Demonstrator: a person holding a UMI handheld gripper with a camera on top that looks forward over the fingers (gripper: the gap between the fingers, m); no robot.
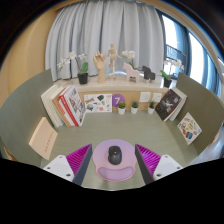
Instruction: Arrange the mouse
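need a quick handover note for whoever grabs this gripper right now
Gripper: fingers open, holding nothing.
The mouse sits on a lilac mouse pad on the table, between the two fingers with a gap at each side.
Beyond them: a low shelf with books, small plants and wooden figures.
Done: the mouse lies on the pad.
Left: probably just check its placement and back away; grip it only if it needs straightening.

Mouse (115,155) btwn open fingers (79,158).

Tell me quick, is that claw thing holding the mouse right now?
Gripper: open, holding nothing. The mouse lies on its round mouse pad between the fingers, with a gap on each side.
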